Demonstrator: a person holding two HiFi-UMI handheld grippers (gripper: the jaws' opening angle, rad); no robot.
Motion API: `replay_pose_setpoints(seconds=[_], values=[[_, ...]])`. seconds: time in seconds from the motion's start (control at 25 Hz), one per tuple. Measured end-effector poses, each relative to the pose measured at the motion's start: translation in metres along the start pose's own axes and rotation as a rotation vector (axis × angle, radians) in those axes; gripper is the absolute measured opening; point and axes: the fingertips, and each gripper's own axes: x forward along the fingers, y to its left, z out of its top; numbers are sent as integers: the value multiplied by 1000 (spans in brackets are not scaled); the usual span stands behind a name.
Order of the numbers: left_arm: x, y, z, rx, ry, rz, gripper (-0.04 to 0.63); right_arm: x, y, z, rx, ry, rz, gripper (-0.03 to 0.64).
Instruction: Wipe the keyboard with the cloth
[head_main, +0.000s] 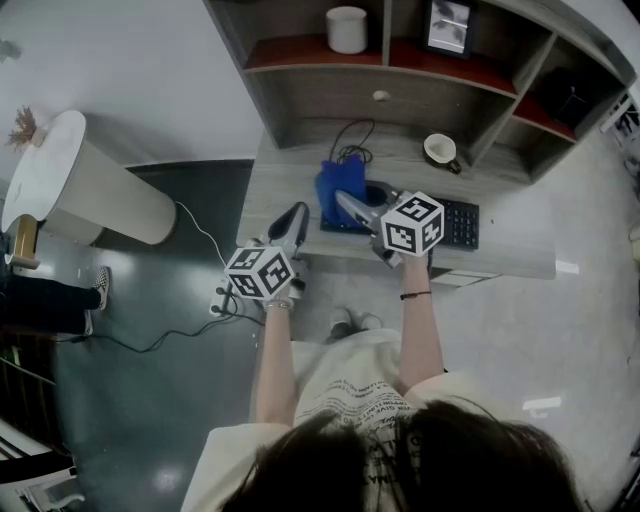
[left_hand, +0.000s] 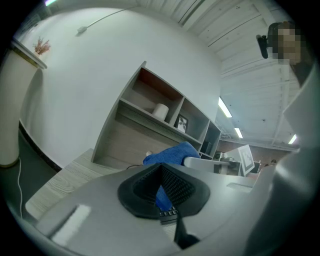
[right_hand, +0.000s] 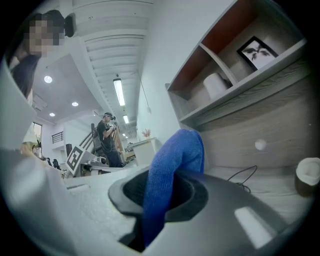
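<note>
Right claw (head_main: 350, 207) clenched on blue cloth (right_hand: 172, 165): soft, light, limp, likely grippable anywhere. Keyboard (head_main: 460, 222) near. Left claw (left_hand: 161, 170) closed, empty.

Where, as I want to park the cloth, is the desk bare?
Bare: the desk at its left end, between its edge and the cloth; also the right end, past the keyboard and the mug. Crowded mid-desk around the right gripper.

Grey wood desk (head_main: 278, 182) w/ shelves (head_main: 330, 95), dark floor (head_main: 140, 400).

Keyboard (head_main: 461, 223), left end behind cloth (head_main: 338, 183)
</note>
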Motion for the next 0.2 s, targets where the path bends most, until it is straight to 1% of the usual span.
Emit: replay_pose_setpoints(seconds=[0.2], values=[[1, -2, 0, 0, -2, -3, 5, -2, -2, 0, 3, 4, -4, 58]])
